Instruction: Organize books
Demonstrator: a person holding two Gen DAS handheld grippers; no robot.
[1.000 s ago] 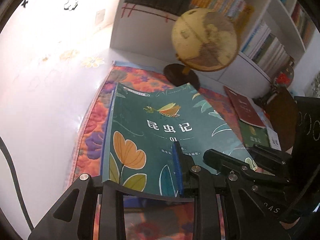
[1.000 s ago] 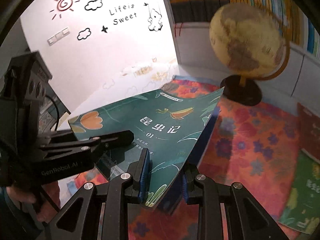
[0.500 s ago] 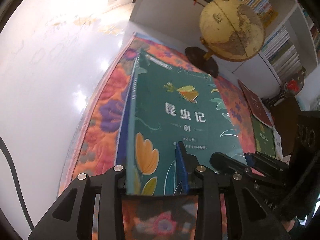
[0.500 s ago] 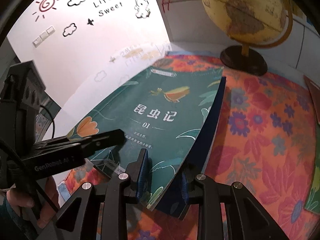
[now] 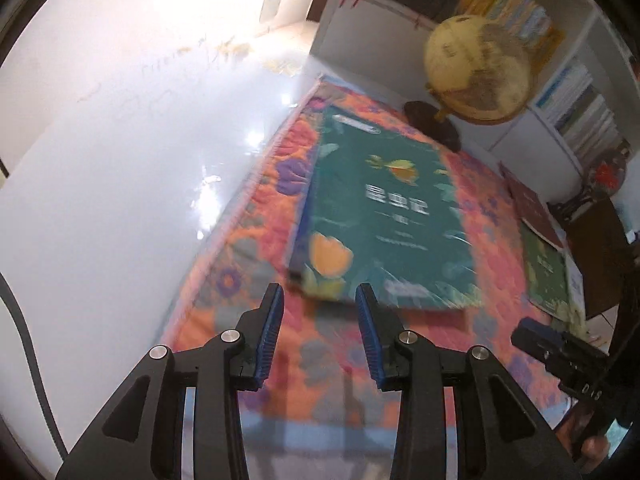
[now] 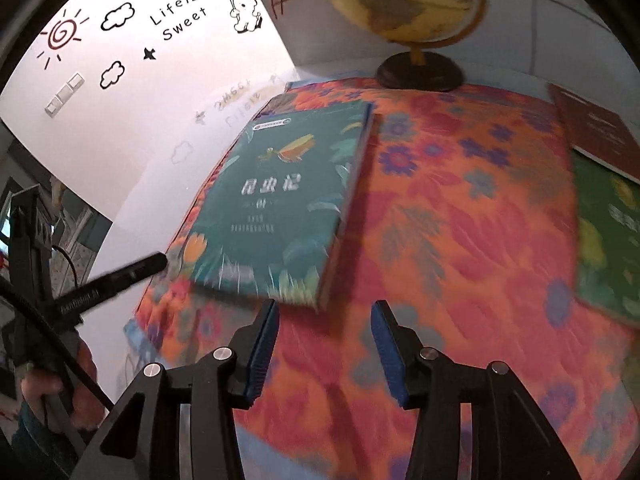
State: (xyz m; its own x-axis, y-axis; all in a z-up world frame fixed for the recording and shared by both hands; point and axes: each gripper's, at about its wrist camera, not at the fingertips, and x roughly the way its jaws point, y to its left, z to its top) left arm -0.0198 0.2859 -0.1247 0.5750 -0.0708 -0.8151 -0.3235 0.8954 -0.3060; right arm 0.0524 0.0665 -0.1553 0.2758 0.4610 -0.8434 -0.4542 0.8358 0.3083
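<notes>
A floral mat (image 6: 460, 208) is covering the tabletop (image 5: 120, 184), and the teal book (image 6: 280, 200) with a tulip and insect cover is lying flat on its left part, long axis running away toward the globe (image 6: 404, 0), title blurring. Two more books at the right edge are showing only partly. The left gripper (image 5: 319, 336) and right gripper (image 6: 324, 348) are hovering near its closest edge, fingers spread wide, gripping nothing.

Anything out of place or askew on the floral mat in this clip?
Mildly: the teal book lies flat but skewed to the mat edge, apart from the red book and green book at right. No damage visible.
</notes>
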